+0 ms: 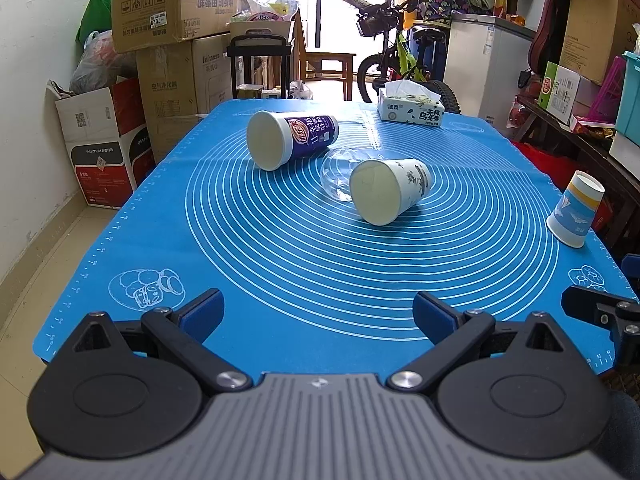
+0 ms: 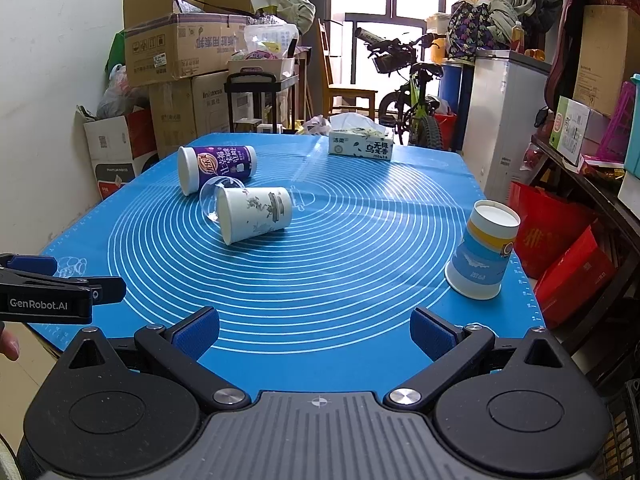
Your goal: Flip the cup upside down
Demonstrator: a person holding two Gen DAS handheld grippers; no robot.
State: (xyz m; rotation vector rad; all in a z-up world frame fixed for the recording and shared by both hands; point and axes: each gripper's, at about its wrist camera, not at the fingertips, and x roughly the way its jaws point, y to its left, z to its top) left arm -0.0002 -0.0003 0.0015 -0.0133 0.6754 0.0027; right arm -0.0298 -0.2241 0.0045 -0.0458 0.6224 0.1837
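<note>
A purple paper cup (image 1: pixel 292 138) (image 2: pixel 218 166) lies on its side at the far left of the blue mat (image 1: pixel 280 264) (image 2: pixel 352 240). A white printed paper cup (image 1: pixel 390 190) (image 2: pixel 256 212) lies on its side near the middle, with a clear plastic cup (image 1: pixel 336 176) (image 2: pixel 209 198) on its side between the two. A blue and yellow paper cup (image 1: pixel 576 214) (image 2: pixel 482 254) stands upside down at the mat's right edge. My left gripper (image 1: pixel 318 316) is open and empty over the near edge. My right gripper (image 2: pixel 316 334) is open and empty, near the upside-down cup.
A tissue box (image 1: pixel 410 106) (image 2: pixel 360 144) sits at the mat's far edge. Cardboard boxes (image 1: pixel 172 4) stand left of the table, a bicycle (image 1: pixel 400 52) and a white fridge (image 1: pixel 486 60) behind it, red bags (image 2: pixel 560 248) at the right.
</note>
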